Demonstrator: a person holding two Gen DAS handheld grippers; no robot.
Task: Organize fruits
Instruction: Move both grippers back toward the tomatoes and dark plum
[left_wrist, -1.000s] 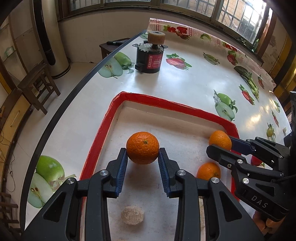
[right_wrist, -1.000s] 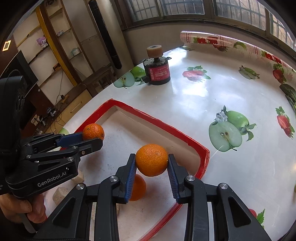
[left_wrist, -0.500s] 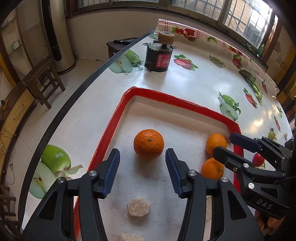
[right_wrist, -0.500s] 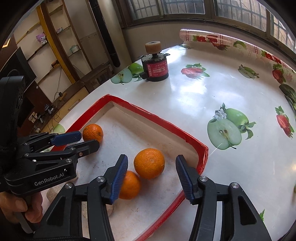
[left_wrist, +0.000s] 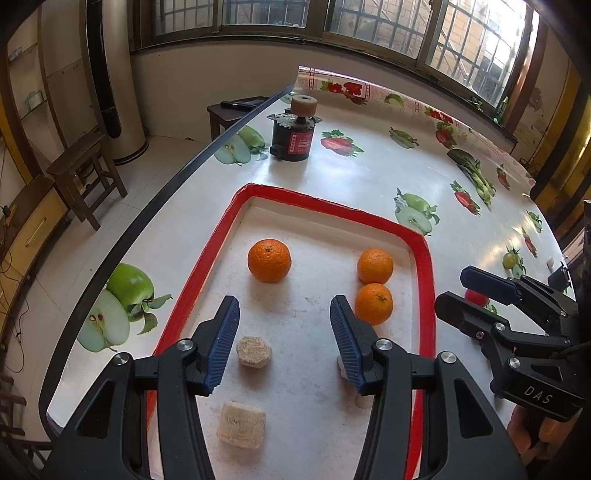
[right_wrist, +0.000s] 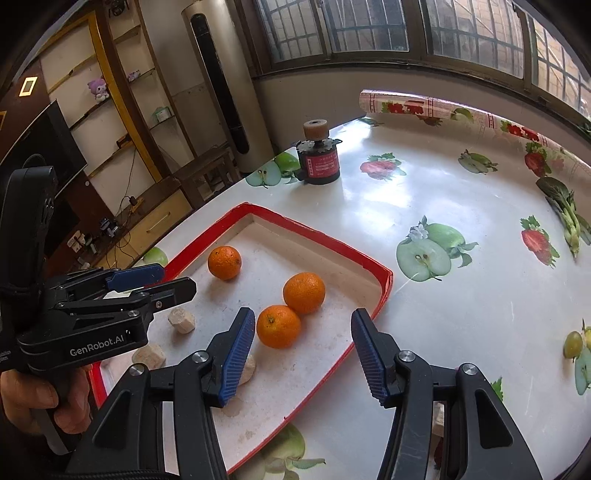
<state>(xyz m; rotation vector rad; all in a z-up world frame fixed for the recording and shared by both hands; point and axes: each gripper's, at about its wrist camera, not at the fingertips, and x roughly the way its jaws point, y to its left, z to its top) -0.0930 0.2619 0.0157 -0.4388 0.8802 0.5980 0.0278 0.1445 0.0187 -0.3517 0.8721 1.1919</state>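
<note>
A: Changed since a second ago? Left tool was clamped on an orange, right tool on another. Both let go.

B: Confirmed. Jaws on both just opened about halfway, nothing between them. Both tools pulled back and up from the tray.

A: Where are the oranges?

B: All three sitting on the tray floor. Left one alone near the left wall. Right one by the far right corner, touching a third just in front of it.

A: Any contact with the tools?

B: None. Left tool's pads hover over bare tray, clear of its orange. Right tool's pads straddle the near right rim, third orange just beyond the left pad, not touched.

A: Meaning for the task?

B: Two placements look done. Probably near the end, or off to fetch more fruit; none seen loose on the counter.

A: Other stuff in the tray?

B: Several beige lumps, can't tell what. Black and red device at the counter's far edge.
</note>
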